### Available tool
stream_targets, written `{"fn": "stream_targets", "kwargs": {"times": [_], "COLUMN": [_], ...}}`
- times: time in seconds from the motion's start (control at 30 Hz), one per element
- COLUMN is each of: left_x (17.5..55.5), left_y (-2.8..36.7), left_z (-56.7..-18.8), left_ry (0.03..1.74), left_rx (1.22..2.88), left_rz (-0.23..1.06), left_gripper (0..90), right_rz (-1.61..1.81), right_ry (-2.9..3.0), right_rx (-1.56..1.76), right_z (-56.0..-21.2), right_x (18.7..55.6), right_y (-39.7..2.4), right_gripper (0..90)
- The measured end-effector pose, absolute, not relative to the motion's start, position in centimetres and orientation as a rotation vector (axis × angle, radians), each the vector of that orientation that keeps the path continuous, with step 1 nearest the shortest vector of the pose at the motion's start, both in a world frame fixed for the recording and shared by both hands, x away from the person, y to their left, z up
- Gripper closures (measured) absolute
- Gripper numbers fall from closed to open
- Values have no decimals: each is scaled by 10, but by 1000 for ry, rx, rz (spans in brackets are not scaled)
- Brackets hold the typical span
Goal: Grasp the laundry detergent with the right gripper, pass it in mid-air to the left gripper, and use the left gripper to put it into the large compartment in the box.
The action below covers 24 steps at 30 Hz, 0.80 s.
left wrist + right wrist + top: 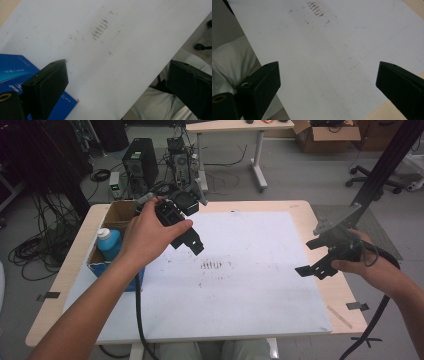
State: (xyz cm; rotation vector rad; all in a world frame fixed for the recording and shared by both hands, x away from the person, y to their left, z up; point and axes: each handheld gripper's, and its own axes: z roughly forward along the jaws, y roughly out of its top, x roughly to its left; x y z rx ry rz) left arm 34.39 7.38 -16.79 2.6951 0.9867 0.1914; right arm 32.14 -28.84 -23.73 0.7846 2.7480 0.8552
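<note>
My left gripper is nearer the bottle, which stands upright in the box at left-centre of the high view. Both pairs of fingers are spread, holding nothing; my right gripper hangs far right.

Soft, even indoor light falls on the white sheet with no glare and only faint shadows. Both gripper views are slightly soft, their near black jaws blurred and underexposed. The far-left room corner is dim.

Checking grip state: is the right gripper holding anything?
No, the right gripper has its jaws wide apart with just the white sheet showing between them.
</note>
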Motion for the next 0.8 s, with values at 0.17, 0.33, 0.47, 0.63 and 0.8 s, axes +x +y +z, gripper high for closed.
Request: {"fn": "stream_targets", "kwargs": {"times": [0.17,0.33,0.47,0.63,0.8], "left_x": [351,360,364,365,365], "left_y": [72,70,67,65,63], "left_z": [-170,-176,-179,-181,-182], "left_ry": [918,850,818,760,724], "left_rx": [2710,2734,2750,2776,2796], "left_rz": [162,130,118,111,102], "left_gripper": [47,47,48,48,49], "right_rz": [857,856,854,854,850], "right_ry": [2751,2756,2758,2758,2762], "right_rx": [785,785,786,791,790], "right_z": [-239,-241,-241,-241,-241], "right_x": [323,325,327,328,328], "right_y": [-288,-287,-286,-287,-285], "right_gripper": [56,56,55,55,55]}}
